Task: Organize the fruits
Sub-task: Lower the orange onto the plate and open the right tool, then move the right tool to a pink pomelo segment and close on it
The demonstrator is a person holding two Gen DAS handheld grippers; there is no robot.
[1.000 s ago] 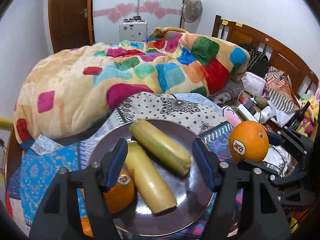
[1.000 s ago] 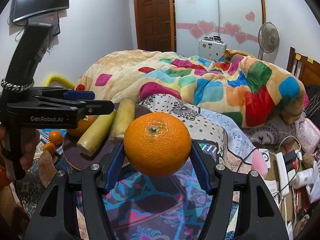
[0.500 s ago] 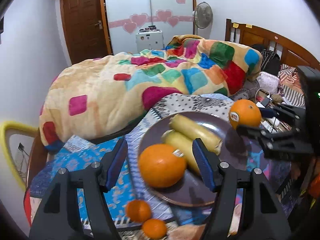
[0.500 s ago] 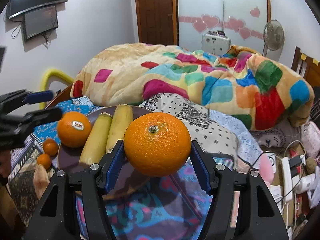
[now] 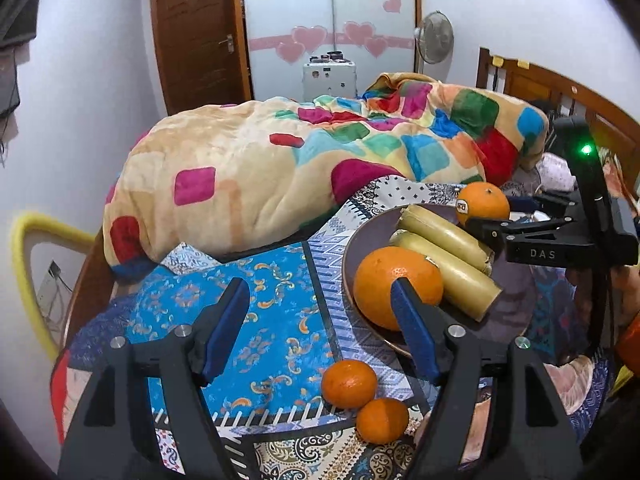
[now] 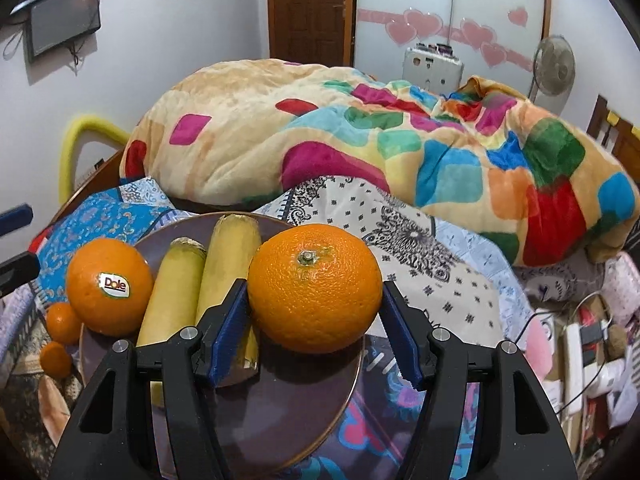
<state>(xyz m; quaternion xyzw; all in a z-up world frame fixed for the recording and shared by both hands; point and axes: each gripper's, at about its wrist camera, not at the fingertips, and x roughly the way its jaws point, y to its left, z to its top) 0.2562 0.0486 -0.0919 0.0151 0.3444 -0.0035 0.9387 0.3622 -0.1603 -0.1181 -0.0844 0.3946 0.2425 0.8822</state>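
Observation:
A dark round plate lies on the patterned bedcloth. It holds one large orange with a Dole sticker and two yellow-green stalks. My right gripper is shut on a second large orange, held above the plate's right part. My left gripper is open and empty, left of the plate over the blue cloth. Two small tangerines lie on the cloth beside the plate.
A bulky multicoloured blanket is heaped behind the plate. A yellow padded rail stands at the left. Cables and small clutter lie at the right. A wooden headboard is at the far right.
My left gripper has pulled back and to the left, off the plate. My right gripper has carried its orange leftward over the plate.

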